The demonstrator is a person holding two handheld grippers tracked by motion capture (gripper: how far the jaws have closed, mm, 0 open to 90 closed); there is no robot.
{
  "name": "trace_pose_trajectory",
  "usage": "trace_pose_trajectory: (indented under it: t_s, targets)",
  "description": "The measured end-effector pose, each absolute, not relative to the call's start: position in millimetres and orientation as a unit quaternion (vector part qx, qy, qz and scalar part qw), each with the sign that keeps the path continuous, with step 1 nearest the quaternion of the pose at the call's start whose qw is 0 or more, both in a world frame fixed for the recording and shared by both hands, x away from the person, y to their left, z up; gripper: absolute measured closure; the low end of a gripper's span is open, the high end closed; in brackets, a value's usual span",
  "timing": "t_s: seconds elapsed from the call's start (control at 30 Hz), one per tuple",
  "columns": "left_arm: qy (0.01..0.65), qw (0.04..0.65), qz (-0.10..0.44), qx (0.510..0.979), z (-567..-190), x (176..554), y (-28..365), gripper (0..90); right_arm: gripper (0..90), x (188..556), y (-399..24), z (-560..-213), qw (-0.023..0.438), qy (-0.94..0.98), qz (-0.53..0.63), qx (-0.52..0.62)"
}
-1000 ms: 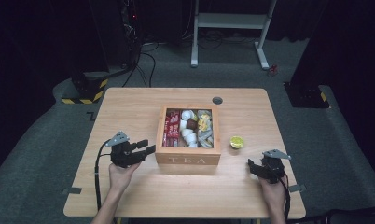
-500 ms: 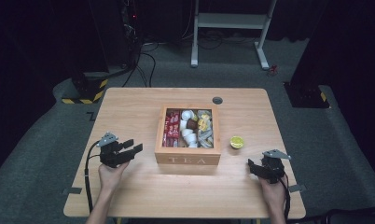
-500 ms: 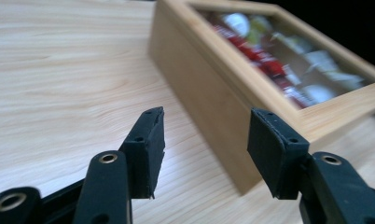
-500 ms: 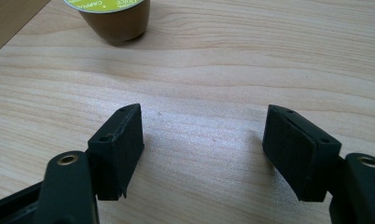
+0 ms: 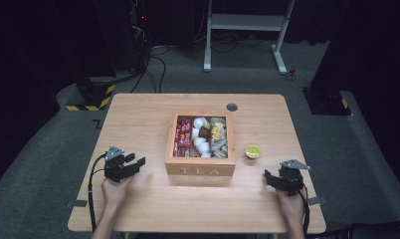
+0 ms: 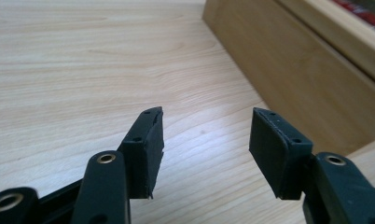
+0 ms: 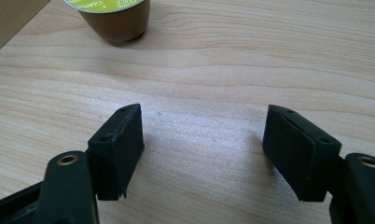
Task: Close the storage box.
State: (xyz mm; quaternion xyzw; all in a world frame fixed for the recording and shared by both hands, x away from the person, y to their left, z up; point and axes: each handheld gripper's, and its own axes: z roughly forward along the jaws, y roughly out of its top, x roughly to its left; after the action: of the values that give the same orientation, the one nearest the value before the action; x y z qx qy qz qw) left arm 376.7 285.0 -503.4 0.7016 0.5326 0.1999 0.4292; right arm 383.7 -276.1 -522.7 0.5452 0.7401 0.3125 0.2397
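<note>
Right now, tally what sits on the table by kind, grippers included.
Wooden tea box: 1
Coffee capsule with a green lid: 1
Grippers, left gripper and right gripper, both open and holding nothing: 2
Total: 4

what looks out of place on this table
One coffee capsule with a yellow-green lid stands alone on the table, just right of the wooden tea box, while the other capsules and packets sit inside the box. Nothing looks spilled or damaged.

Black hand-held gripper [image 5: 137,163], brass-ringed screws, trailing cable
</note>
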Motion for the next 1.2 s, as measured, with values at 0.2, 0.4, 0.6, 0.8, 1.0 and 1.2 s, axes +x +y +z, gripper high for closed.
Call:
trace_pose_trajectory:
  t_s: [0.2, 0.4, 0.6, 0.8, 1.0, 1.2]
  targets:
    - [0.531, 0.403, 0.224, 0.711, -509.4, 376.5, 282.2, 44.9, 28.8, 383.7, -276.1, -522.7, 0.240, 0.740, 0.312, 0.545]
    - [0.535, 0.387, 0.229, 0.715, -514.1, 379.7, 282.4, 43.9, 28.8, 383.7, -276.1, -522.7, 0.240, 0.740, 0.312, 0.545]
    - [0.540, 0.376, 0.237, 0.715, -517.6, 383.4, 284.7, 42.0, 28.8, 383.7, -276.1, -522.7, 0.240, 0.740, 0.312, 0.545]
    - [0.550, 0.360, 0.237, 0.715, -523.7, 387.8, 285.1, 41.3, 28.8, 383.7, -276.1, -522.7, 0.240, 0.740, 0.312, 0.545]
    - [0.549, 0.353, 0.240, 0.719, -526.5, 389.5, 282.3, 40.4, 28.8, 383.7, -276.1, -522.7, 0.240, 0.740, 0.312, 0.545]
    - [0.550, 0.347, 0.239, 0.721, -527.6, 390.1, 281.1, 39.7, 28.8, 383.7, -276.1, -522.7, 0.240, 0.740, 0.312, 0.545]
